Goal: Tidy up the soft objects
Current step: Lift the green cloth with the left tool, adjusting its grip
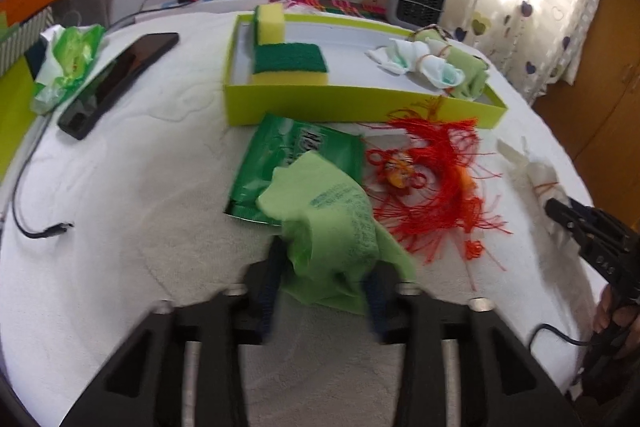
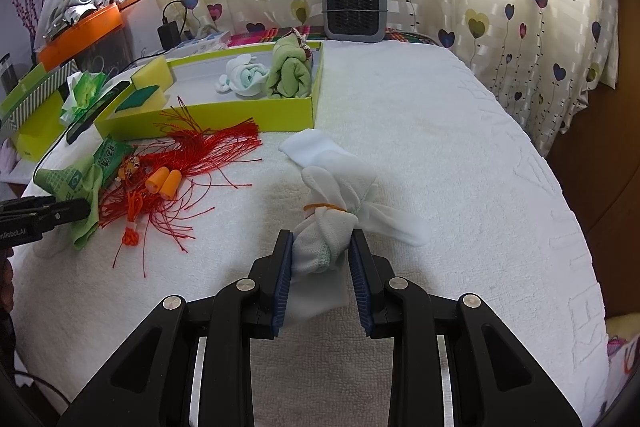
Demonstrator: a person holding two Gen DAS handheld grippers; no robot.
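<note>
Right wrist view: right gripper (image 2: 322, 259) clamps the banded white sock bundle (image 2: 334, 203) on the towelled bed, its long axis pointing ahead-left toward the green tray (image 2: 208, 115) near the far edge, while the left gripper (image 1: 324, 279) pinches a green cloth (image 1: 332, 223) nearer that tray.

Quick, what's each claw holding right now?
Left gripper: shut on the green cloth.
Right gripper: shut on the white sock bundle.

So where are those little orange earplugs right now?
In the right wrist view, the earplugs lie at left on the red tassel, just in front of the green box.
</note>
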